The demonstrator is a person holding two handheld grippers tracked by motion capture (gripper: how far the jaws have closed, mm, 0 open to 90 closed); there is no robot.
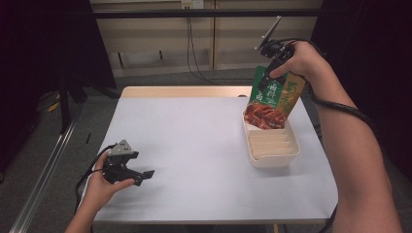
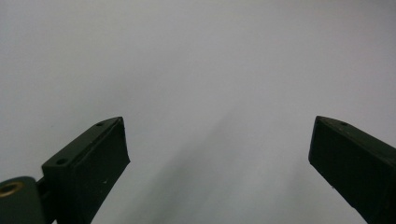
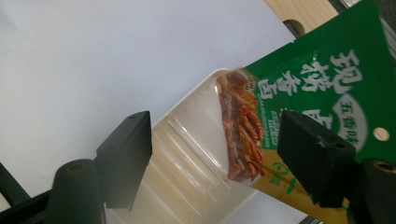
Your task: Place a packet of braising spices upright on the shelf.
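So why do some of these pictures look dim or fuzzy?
High view: dark curtains either side, the table evenly lit. Left gripper view: plain tabletop, soft shadows under blurred fingers. Right gripper view: near fingers soft, snack packet print sharp, slight sheen on the white tray.

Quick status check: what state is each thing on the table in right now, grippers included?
Snack pouch: sealed, tilted, its lower end in the tray.
Tray: upright on the table, ridged part bare.
Right gripper: jaws apart, one jaw against the pouch, no squeeze visible.
Left gripper: open, nothing between the jaws, over the table.
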